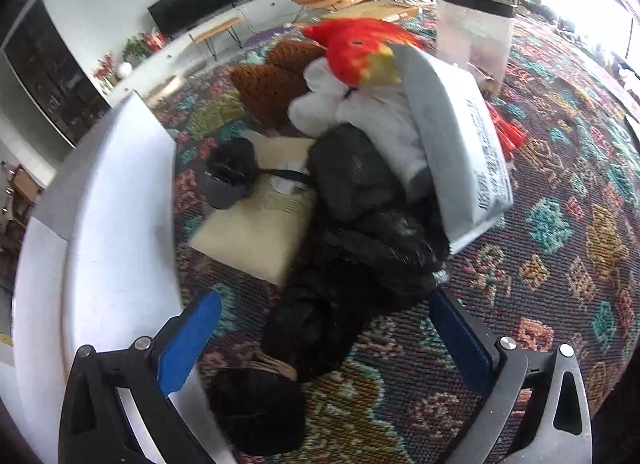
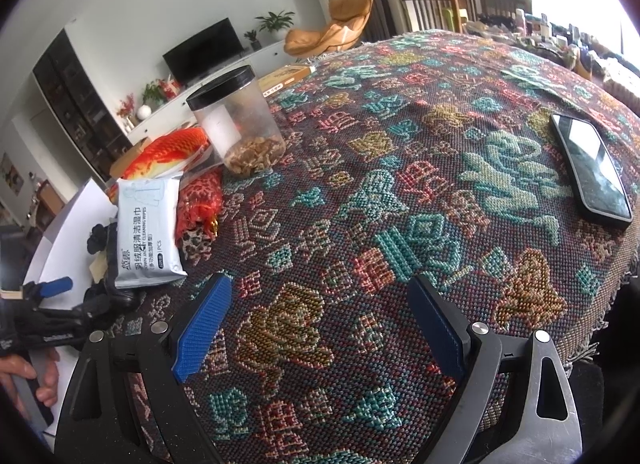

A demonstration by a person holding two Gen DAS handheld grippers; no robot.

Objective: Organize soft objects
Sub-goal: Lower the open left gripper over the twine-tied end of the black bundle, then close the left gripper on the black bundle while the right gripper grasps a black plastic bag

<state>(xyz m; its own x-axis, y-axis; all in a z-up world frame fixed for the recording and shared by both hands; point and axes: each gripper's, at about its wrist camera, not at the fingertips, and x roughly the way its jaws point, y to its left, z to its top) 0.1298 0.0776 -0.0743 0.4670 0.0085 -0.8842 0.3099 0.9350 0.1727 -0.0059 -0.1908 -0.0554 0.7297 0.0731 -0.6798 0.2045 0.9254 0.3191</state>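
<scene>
A heap of soft things lies on the patterned tablecloth [image 1: 560,264]: crumpled black fabric [image 1: 352,272], a white plush [image 1: 344,104], a red-orange fish plush [image 1: 360,48], brown knitted pieces [image 1: 272,80] and a white wet-wipes pack [image 1: 456,152]. My left gripper [image 1: 320,336] is open, its blue fingers on either side of the near end of the black fabric, not closed on it. My right gripper [image 2: 320,324] is open and empty over bare tablecloth [image 2: 400,184]. The wipes pack [image 2: 148,232] and fish plush [image 2: 168,156] show at the left of the right wrist view.
A white box [image 1: 116,224] stands at the left beside a beige flat box [image 1: 256,224]. A clear jar with a black lid [image 2: 240,124] holds snacks. A phone [image 2: 592,172] lies at the right. A red leopard-print pouch [image 2: 200,208] lies by the wipes.
</scene>
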